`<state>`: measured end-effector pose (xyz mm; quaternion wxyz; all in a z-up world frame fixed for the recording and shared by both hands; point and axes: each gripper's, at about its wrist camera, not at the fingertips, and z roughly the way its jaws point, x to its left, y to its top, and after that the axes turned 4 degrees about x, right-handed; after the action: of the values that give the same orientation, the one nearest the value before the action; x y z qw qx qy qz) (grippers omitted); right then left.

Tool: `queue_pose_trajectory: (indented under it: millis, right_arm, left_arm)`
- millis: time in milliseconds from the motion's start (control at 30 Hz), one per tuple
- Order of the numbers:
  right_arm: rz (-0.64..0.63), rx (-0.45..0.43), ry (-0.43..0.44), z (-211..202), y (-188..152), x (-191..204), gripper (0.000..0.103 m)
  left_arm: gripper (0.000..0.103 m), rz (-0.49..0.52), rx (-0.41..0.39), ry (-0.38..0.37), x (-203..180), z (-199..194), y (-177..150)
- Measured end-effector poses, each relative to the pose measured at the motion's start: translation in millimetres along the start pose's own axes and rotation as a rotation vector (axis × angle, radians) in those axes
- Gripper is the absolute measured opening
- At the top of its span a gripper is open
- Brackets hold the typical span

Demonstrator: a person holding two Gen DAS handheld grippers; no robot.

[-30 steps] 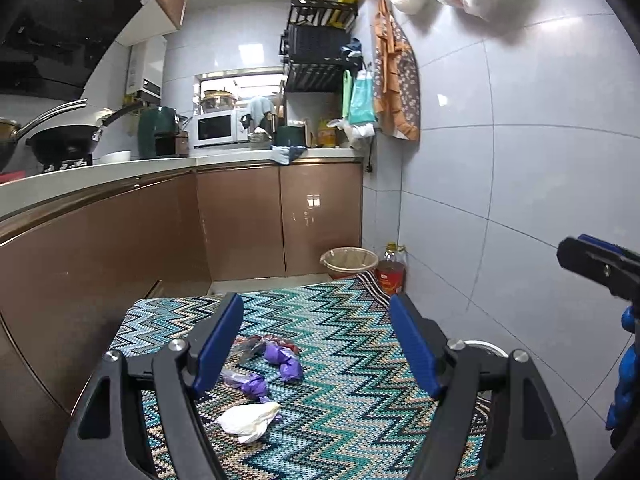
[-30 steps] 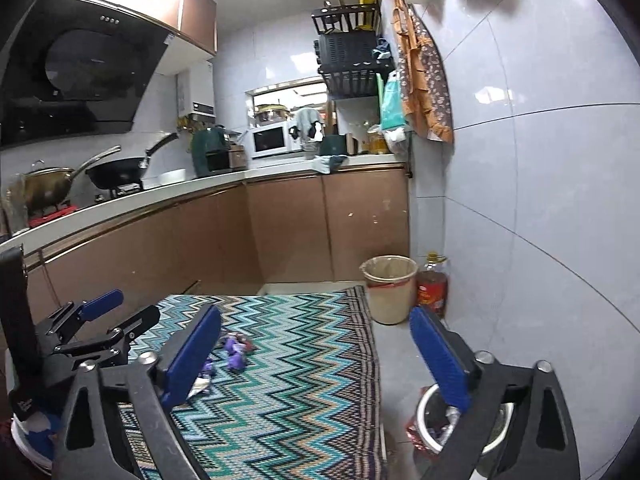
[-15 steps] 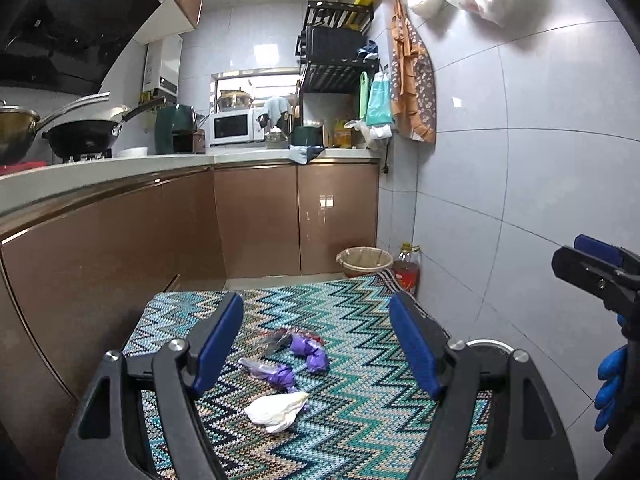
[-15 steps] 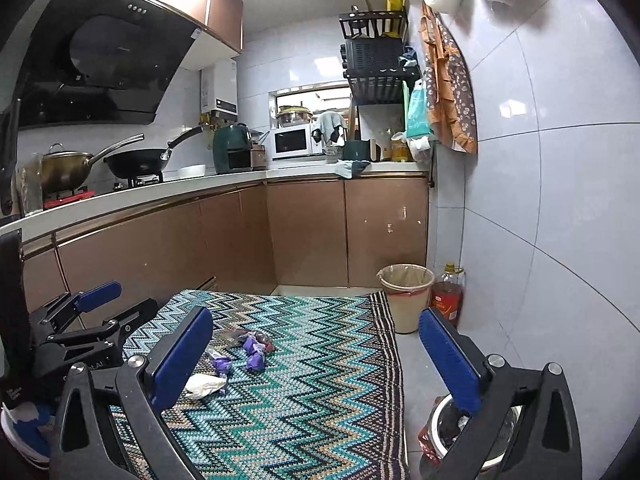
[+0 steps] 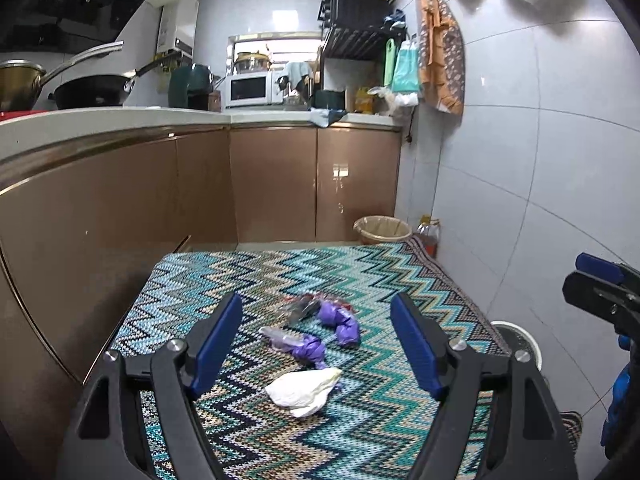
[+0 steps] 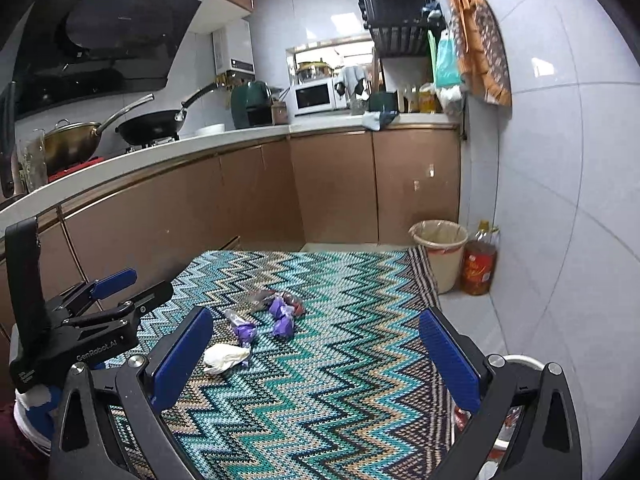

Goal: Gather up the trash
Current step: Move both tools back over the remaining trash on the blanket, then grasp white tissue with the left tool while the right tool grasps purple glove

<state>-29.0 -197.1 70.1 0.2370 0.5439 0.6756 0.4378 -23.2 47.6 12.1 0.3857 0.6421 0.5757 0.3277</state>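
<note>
Trash lies on a zigzag rug [image 5: 360, 272]: a crumpled white paper [image 5: 302, 390], two purple wrappers [image 5: 340, 322] and a clear wrapper [image 5: 300, 306]. It also shows in the right wrist view: white paper [image 6: 224, 357], purple wrappers [image 6: 280, 316]. My left gripper [image 5: 316, 340] is open and empty, above and behind the trash. My right gripper [image 6: 316, 356] is open and empty, to the right of the trash. A lined trash bin [image 5: 382, 230] stands at the rug's far right corner [image 6: 438, 254].
Brown cabinets [image 5: 276, 184] run along the left and back. A tiled wall [image 5: 540, 180] is on the right, with an oil bottle [image 6: 478, 264] beside the bin and a metal bowl [image 5: 516, 340] on the floor near the rug's right edge.
Both grippers have moved forward and lower toward the rug. The trash now looks larger and closer. Both stay open.
</note>
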Motion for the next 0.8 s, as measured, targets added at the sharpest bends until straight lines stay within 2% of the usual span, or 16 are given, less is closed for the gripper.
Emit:
queue_pose_trajectory:
  millis: [167, 333, 400, 500, 600, 700, 800]
  right_arm:
    - [0.001, 0.034, 0.018, 17.3, -0.1, 1.2, 0.103]
    - [-0.018, 0.103, 0.054, 41.2, -5.4, 3.8, 0.088]
    - [-0.021, 0.143, 0.075, 53.9, -10.3, 5.2, 0.077]
    - [-0.019, 0.198, 0.106, 72.5, -18.0, 7.2, 0.064]
    - [-0.017, 0.249, 0.148, 92.8, -24.5, 12.2, 0.056]
    - [-0.024, 0.281, 0.177, 109.4, -28.4, 19.0, 0.055]
    - [-0.032, 0.3, 0.197, 122.2, -29.4, 23.5, 0.055]
  left_arm:
    - [0.075, -0.021, 0.039, 0.01, 19.7, 18.0, -9.6]
    - [0.075, -0.046, 0.137, -0.002, 54.0, 40.5, -33.3]
    - [0.075, -0.051, 0.179, -0.016, 64.5, 47.6, -46.0]
    - [0.075, -0.071, 0.237, -0.083, 74.7, 56.0, -62.4]
    - [0.073, -0.076, 0.267, -0.175, 73.9, 60.8, -71.6]
    - [0.073, -0.052, 0.287, -0.23, 66.2, 70.6, -71.7]
    - [0.073, -0.032, 0.303, -0.248, 57.6, 84.7, -69.7]
